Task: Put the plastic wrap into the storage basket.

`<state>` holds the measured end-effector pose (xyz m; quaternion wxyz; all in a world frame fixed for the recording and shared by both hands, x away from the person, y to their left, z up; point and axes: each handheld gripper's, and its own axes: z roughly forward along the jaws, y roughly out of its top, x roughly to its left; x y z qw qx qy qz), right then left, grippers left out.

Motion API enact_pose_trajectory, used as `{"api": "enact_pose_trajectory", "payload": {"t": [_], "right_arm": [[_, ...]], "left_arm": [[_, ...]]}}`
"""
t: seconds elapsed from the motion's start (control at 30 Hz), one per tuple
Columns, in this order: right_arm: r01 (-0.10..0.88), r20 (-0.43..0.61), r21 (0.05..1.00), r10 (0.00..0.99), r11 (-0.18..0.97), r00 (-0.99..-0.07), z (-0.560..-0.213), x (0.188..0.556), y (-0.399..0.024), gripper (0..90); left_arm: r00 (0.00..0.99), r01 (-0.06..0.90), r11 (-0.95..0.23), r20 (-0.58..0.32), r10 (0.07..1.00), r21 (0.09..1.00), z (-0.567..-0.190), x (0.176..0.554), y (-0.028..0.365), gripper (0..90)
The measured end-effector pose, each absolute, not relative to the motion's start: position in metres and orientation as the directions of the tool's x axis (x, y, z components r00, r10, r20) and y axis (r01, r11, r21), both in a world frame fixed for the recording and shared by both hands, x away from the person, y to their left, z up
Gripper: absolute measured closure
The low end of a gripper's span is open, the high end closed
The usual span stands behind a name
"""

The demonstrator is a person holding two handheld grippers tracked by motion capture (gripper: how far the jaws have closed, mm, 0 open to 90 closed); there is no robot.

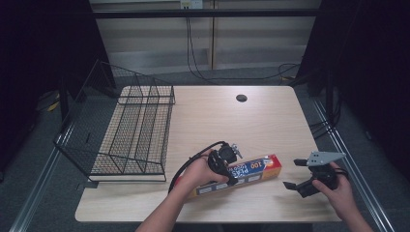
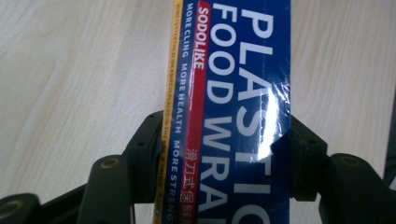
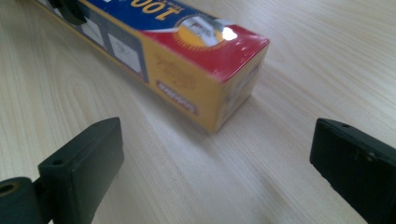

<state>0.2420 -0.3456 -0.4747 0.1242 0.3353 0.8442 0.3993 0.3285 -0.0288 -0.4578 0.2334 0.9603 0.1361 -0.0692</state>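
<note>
A long plastic food wrap box [image 1: 256, 169], blue, red and yellow, lies flat on the wooden table [image 1: 232, 121] near its front edge. My left gripper [image 1: 231, 180] comes down on the box's middle and is shut across its width; in the left gripper view both black pads press the long sides of the box [image 2: 233, 93]. My right gripper [image 1: 292, 173] sits just right of the box's right end, jaws wide open with nothing between them. In the right gripper view the box's end [image 3: 187, 60] lies ahead and left of my right gripper [image 3: 215, 158], apart from both fingers.
A black wire basket [image 1: 135, 130] stands on the table's left side and overhangs the left edge. A round cable hole [image 1: 241, 98] is at the back centre. Bare wood stretches between the basket and the box.
</note>
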Motion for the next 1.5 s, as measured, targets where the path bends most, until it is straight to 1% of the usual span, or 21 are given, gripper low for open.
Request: {"api": "enact_pose_trajectory", "payload": {"t": [0.07,0.1,0.13,0.17,0.2,0.27,0.3,0.33,0.37,0.47,0.6,0.77,0.8,0.87,0.9,0.97,1.0,1.13,1.27,1.5], "right_arm": [[0.466,0.058,0.758,0.665,0.456,-0.745,-0.475,0.242,-0.346,2.8],[0.465,0.058,0.760,0.666,0.453,-0.744,-0.474,0.242,-0.346,2.8],[0.465,0.058,0.760,0.666,0.453,-0.744,-0.474,0.242,-0.346,2.8],[0.465,0.055,0.759,0.665,0.457,-0.745,-0.475,0.242,-0.345,2.8],[0.465,0.055,0.759,0.665,0.457,-0.745,-0.475,0.242,-0.345,2.8],[0.473,0.057,0.756,0.674,0.453,-0.737,-0.475,0.243,-0.345,2.8],[0.470,0.060,0.761,0.673,0.447,-0.737,-0.475,0.243,-0.345,2.8],[0.470,0.060,0.761,0.673,0.447,-0.737,-0.475,0.243,-0.345,2.8],[0.466,0.059,0.763,0.670,0.448,-0.740,-0.475,0.243,-0.344,2.7],[0.458,0.053,0.766,0.665,0.451,-0.745,-0.474,0.243,-0.342,2.6],[0.466,0.053,0.760,0.670,0.454,-0.740,-0.475,0.243,-0.339,2.7],[0.470,0.051,0.767,0.689,0.437,-0.723,-0.474,0.244,-0.341,2.6],[0.470,0.051,0.767,0.689,0.437,-0.723,-0.474,0.244,-0.341,2.6],[0.472,0.050,0.766,0.691,0.437,-0.721,-0.474,0.244,-0.342,2.6],[0.472,0.050,0.766,0.691,0.437,-0.721,-0.474,0.244,-0.342,2.6],[0.475,0.051,0.766,0.695,0.434,-0.717,-0.474,0.244,-0.341,2.6],[0.473,0.050,0.766,0.694,0.435,-0.719,-0.474,0.244,-0.341,2.6],[0.472,0.050,0.766,0.691,0.437,-0.721,-0.474,0.244,-0.339,2.6],[0.469,0.044,0.764,0.690,0.442,-0.722,-0.474,0.244,-0.338,2.6],[0.470,0.046,0.766,0.691,0.439,-0.721,-0.473,0.243,-0.338,2.7]], "left_arm": [[0.951,0.299,-0.857,-0.207,0.231,0.419,-0.457,0.330,-0.028,42.8],[0.938,0.336,-0.844,-0.227,0.262,0.417,-0.454,0.333,-0.025,43.0],[0.938,0.336,-0.844,-0.227,0.262,0.417,-0.454,0.333,-0.025,43.0],[0.938,0.336,-0.854,-0.224,0.265,0.397,-0.450,0.338,-0.021,43.0],[0.938,0.336,-0.854,-0.224,0.265,0.397,-0.450,0.338,-0.021,43.1],[0.933,0.357,-0.841,-0.205,0.297,0.407,-0.444,0.340,-0.017,43.1],[0.937,0.345,-0.850,-0.196,0.289,0.399,-0.441,0.342,-0.016,43.1],[0.936,0.349,-0.841,-0.196,0.293,0.412,-0.440,0.344,-0.014,43.1],[0.925,0.377,-0.824,-0.212,0.314,0.424,-0.437,0.344,-0.013,43.2],[0.916,0.401,-0.810,-0.218,0.338,0.429,-0.428,0.349,-0.009,43.2],[0.915,0.404,-0.812,-0.183,0.360,0.421,-0.411,0.354,-0.004,43.2],[0.889,0.456,-0.772,-0.191,0.416,0.442,-0.389,0.362,0.008,43.2],[0.889,0.456,-0.772,-0.191,0.416,0.442,-0.389,0.362,0.008,43.3],[0.877,0.478,-0.761,-0.186,0.444,0.439,-0.379,0.366,0.015,43.3],[0.877,0.478,-0.761,-0.186,0.444,0.439,-0.379,0.366,0.015,43.3],[0.860,0.504,-0.743,-0.180,0.477,0.439,-0.371,0.370,0.021,43.3],[0.860,0.504,-0.743,-0.180,0.477,0.439,-0.371,0.370,0.021,43.3],[0.829,0.550,-0.713,-0.177,0.531,0.436,-0.363,0.377,0.029,43.3],[0.808,0.576,-0.697,-0.167,0.566,0.427,-0.352,0.383,0.037,43.3],[0.782,0.604,-0.672,-0.155,0.604,0.428,-0.334,0.393,0.046,43.4]]}}
